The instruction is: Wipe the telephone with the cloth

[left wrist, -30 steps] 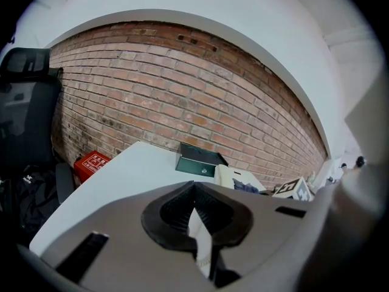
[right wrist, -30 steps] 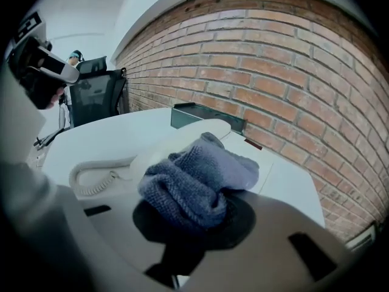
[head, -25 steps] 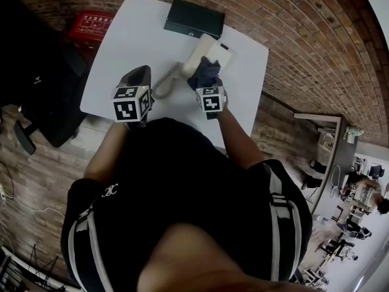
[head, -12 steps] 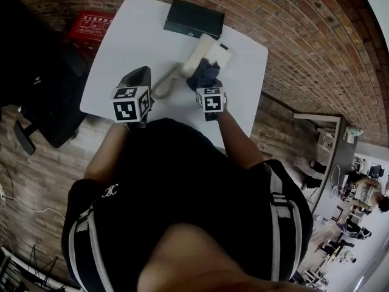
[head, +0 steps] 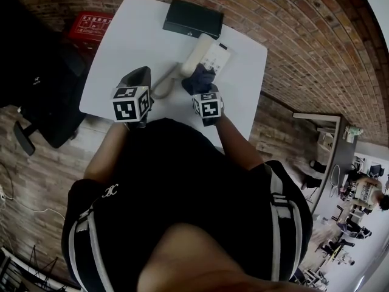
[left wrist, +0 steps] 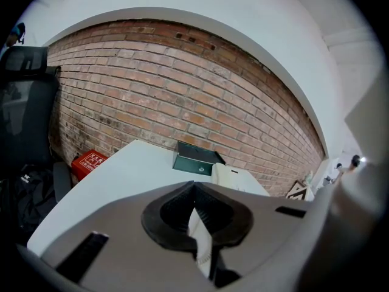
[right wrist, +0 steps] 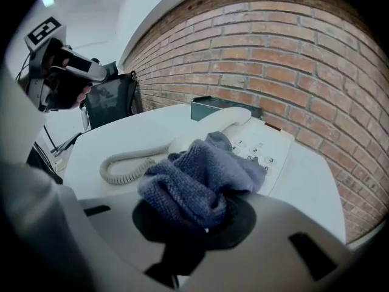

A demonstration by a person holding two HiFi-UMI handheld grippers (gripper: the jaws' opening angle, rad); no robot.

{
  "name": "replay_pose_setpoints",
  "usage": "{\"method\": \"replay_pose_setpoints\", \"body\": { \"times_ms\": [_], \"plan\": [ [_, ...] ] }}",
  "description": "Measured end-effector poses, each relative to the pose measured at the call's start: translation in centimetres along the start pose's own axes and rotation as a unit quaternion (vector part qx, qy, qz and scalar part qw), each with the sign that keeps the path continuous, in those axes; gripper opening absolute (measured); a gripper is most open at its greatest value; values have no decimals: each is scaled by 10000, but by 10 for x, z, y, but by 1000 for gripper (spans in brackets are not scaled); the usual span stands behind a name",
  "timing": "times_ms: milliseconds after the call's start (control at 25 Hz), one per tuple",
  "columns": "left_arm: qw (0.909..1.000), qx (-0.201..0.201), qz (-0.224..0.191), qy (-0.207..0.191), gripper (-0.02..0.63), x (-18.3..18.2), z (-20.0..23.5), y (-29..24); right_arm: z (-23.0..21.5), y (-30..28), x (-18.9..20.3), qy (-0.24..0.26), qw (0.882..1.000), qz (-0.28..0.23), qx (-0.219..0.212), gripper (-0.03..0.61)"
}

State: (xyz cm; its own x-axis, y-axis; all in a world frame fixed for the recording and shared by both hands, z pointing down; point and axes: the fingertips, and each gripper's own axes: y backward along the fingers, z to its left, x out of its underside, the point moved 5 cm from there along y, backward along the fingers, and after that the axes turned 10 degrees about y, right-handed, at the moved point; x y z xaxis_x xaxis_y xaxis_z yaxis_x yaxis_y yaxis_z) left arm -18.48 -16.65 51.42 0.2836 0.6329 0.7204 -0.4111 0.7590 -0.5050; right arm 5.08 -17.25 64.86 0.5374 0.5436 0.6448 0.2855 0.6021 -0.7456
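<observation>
Clamped on the cloth (head: pixel 198 79), the right gripper (head: pixel 201 89) has dragged it off the telephone's (head: pixel 196 55) keypad (head: pixel 216 56) to its near end, one wiping stroke done, while the left gripper (head: pixel 140 73), jaws together, waits left of it.

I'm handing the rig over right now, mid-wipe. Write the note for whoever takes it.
Right gripper: shut on the cloth, which sits at the near edge of the telephone keypad.
Left gripper: shut, empty, over the table near-left, off the phone.
Handset on its cradle, cord coiled beside it.
Done: cloth gripped and at the phone.
Left: wipe keypad and handset; how much is already wiped doesn't show.
</observation>
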Motion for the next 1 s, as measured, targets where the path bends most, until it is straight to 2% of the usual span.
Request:
{"method": "replay_pose_setpoints", "body": {
  "times_ms": [280,600,800,1000],
  "plan": [
    [10000,-22,20,13,-8,1,-2,1,-7,1,-5,-97,9996,100,-237,54],
    [9998,-137,111,44,-8,9,1,5,-38,-5,-67,570,9947,-747,416,55],
    [9996,-255,89,113,-8,8,8,5,-66,-15,-92,754,9904,-949,659,55],
    [9994,-280,104,145,-8,7,12,2,-83,-31,-113,1116,9854,-1072,711,55]
  ]
}}
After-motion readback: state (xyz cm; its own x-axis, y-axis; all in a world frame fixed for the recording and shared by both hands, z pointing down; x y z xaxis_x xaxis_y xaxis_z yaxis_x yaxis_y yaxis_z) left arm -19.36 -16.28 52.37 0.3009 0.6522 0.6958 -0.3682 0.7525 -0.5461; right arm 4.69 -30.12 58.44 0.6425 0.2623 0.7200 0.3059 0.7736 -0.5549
